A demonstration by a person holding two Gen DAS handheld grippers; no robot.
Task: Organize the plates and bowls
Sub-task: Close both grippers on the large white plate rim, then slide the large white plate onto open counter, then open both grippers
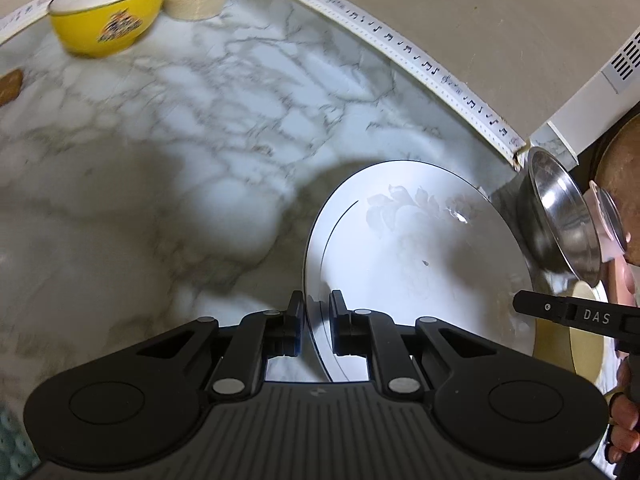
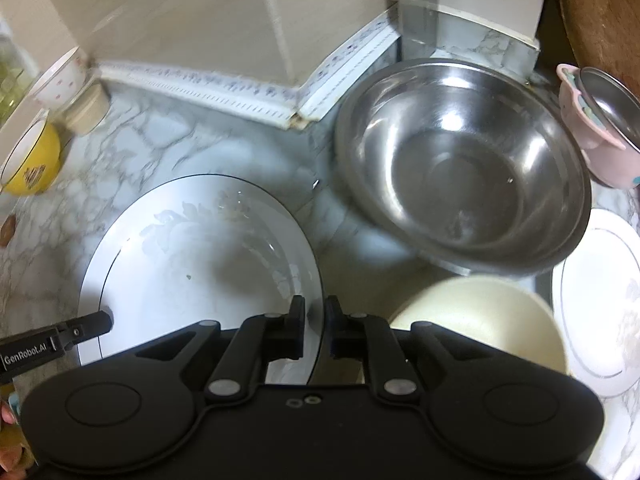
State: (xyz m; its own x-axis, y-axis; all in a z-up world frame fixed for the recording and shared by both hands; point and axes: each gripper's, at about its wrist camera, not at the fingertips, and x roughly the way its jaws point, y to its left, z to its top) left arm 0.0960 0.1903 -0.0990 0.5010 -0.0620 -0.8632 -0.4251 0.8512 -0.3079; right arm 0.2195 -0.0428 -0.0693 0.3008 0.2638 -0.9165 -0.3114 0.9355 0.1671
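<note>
The white plate [image 1: 420,248] with a faint floral print and a thin dark ring lay over the marble counter [image 1: 180,152], and both grippers had hold of it at opposite edges. In the left wrist view the left gripper [image 1: 316,316] sat at 6 o'clock, its jaws nearly closed and pinching the plate's left rim, which ran up between the two pads; the plate spread away toward 2 o'clock. The right gripper's black finger marked DAS came in at 3 o'clock on the plate's far edge.

In the right wrist view the right gripper [image 2: 314,320] also sat at 6 o'clock, jaws almost shut on the plate's right rim, with the plate [image 2: 192,264] stretching toward 9 o'clock. The left gripper's finger showed at 8 o'clock, at the plate's opposite edge.

Around it, seen from the right wrist: a large steel bowl [image 2: 464,172] at 1 o'clock, a cream bowl [image 2: 480,320] at 4 o'clock just beside the gripper, a second white plate [image 2: 600,300] at 3 o'clock, a pink-rimmed steel bowl [image 2: 600,120] at 2 o'clock, and a yellow bowl [image 2: 32,160] at 9 o'clock, well apart from the held plate.
</note>
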